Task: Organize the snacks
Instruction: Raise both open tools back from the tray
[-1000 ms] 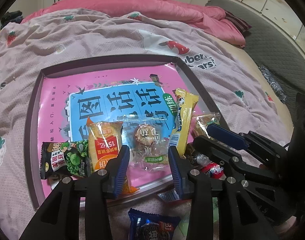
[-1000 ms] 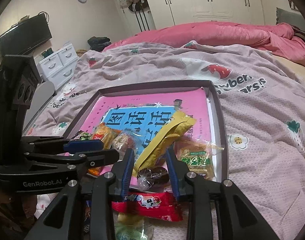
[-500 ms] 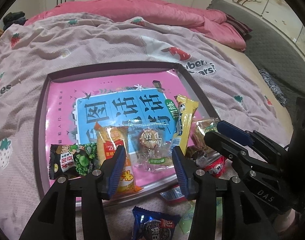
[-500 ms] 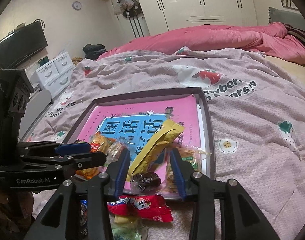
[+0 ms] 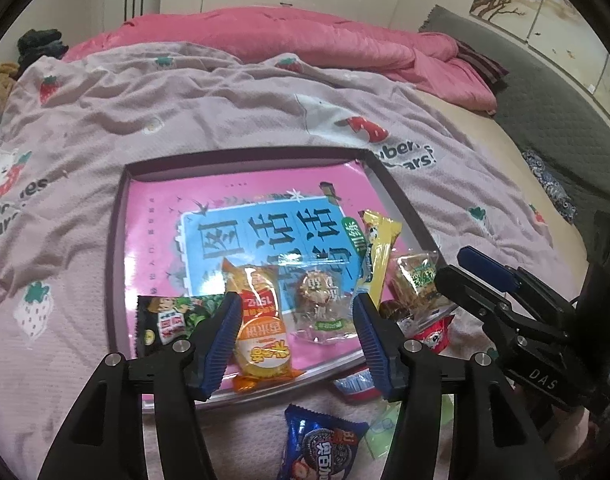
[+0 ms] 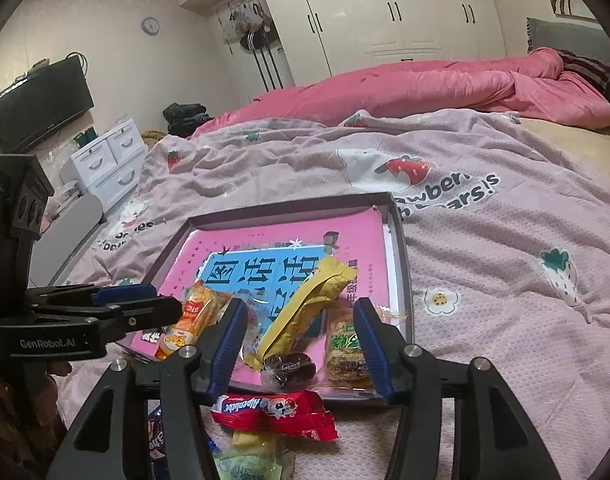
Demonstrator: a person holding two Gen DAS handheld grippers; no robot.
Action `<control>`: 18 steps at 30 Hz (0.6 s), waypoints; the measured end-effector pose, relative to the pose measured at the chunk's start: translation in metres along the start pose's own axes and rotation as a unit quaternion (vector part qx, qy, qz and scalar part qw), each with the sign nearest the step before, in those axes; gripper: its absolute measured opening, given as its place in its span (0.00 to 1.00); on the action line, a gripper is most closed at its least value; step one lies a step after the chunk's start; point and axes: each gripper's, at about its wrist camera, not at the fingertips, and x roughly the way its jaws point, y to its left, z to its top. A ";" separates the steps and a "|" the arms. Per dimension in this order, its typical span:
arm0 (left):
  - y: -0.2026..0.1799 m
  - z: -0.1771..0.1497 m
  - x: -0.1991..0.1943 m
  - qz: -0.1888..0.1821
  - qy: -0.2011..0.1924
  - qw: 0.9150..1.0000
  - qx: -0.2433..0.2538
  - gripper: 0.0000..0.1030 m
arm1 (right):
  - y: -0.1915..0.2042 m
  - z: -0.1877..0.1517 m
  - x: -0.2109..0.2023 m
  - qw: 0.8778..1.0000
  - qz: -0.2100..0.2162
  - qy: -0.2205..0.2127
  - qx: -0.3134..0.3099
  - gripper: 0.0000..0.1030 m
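With both sets of jaws just spread and empty, two snacks sit released in the tray.
Nearest, blue cookie pack (image 5: 321,446) and red packet (image 6: 275,412) lie on the bed; beyond, left gripper (image 5: 295,338) frames orange packet (image 5: 261,332), right gripper (image 6: 301,346) the dark candy (image 6: 291,365), both inside tray (image 5: 241,158). Likely next: loose ones.

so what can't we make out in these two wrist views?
- Blue cookie packet: left wrist view, lower part cut off by the frame edge.
- Green-and-black snack pack: left wrist view, right end hidden behind the left hand-held gripper finger.
- Pale green packet: right wrist view, cut off at the bottom, print too blurred to read.
- Tray near rim: right wrist view, covered by snacks.
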 end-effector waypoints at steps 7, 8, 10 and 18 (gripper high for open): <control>0.007 0.003 -0.015 0.006 -0.014 1.000 -0.006 0.59 | -0.007 0.005 -0.016 1.000 0.003 -0.025 0.016 0.62; 0.008 0.003 -0.017 0.006 -0.016 1.000 -0.007 0.59 | -0.009 0.005 -0.018 0.999 0.004 -0.028 0.019 0.62; 0.010 0.004 -0.021 0.008 -0.019 1.000 -0.009 0.59 | -0.012 0.007 -0.022 0.999 0.004 -0.034 0.026 0.63; 0.013 0.004 -0.036 0.013 -0.031 0.999 -0.011 0.59 | -0.021 0.009 -0.035 0.998 0.009 -0.049 0.050 0.65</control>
